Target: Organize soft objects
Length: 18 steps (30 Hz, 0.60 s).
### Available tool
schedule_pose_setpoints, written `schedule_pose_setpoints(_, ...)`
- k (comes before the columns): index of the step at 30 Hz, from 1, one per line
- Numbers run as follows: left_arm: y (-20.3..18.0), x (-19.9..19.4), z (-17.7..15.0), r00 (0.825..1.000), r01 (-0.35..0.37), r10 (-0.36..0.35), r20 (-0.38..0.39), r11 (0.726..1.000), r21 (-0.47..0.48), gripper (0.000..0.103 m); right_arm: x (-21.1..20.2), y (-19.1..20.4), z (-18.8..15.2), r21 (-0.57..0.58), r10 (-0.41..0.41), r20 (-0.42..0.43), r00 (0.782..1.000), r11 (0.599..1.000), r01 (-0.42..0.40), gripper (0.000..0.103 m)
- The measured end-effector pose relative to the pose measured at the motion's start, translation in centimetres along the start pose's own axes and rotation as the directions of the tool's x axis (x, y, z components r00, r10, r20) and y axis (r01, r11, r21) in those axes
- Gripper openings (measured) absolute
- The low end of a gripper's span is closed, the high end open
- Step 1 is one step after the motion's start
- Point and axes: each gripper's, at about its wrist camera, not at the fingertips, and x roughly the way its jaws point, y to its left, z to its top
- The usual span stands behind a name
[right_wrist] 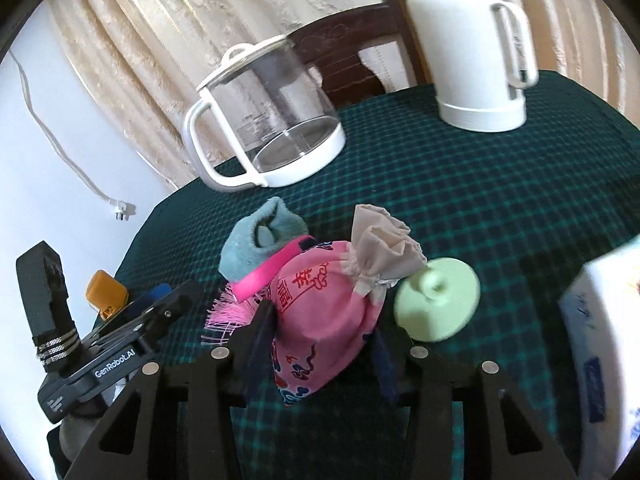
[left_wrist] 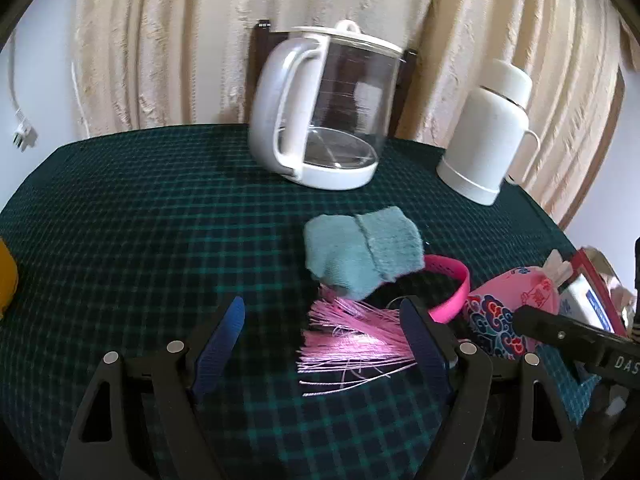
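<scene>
The right gripper (right_wrist: 324, 340) pinches the soft, light pink pouch (right_wrist: 320, 320) by its belly near the tablecloth's (right_wrist: 480, 208) front edge; the left gripper (left_wrist: 320, 344) gapes empty.

Both grippers: black plastic frames with triangular cutouts, round silver screws, dark blue finger pads (left_wrist: 218, 354). Left gripper (right_wrist: 120, 344) body reads "GenRobot.AI", three silver bands.

On the bench (right_wrist: 500, 208), the glass jug (right_wrist: 264, 120) stands at upper centre of the right wrist frame, the flask (right_wrist: 472, 52) at upper right. The pouch (right_wrist: 320, 320) lies at lower centre, with the sock (right_wrist: 260, 248) touching its upper left and the disc (right_wrist: 438, 300) just right. A box (right_wrist: 604, 340) sits at the right edge.
</scene>
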Motion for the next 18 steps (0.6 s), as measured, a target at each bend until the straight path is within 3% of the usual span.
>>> schedule_pose_setpoints(10,-2.8,0.3,0.1,1.0,0.014,-0.013,-0.019,0.997,0.077,0.081,-4.1,-1.7,-1.2,-0.002,-0.037,0.079,0.996,0.999,0.038,0.042)
schedule_pose_setpoints(18,-5.9,1.5,0.1,0.997,0.047,-0.038,-0.061,0.987,0.155,0.081,-3.5,-2.5,-1.6,0.016,-0.025,0.06,0.998,1.0,0.024,0.042)
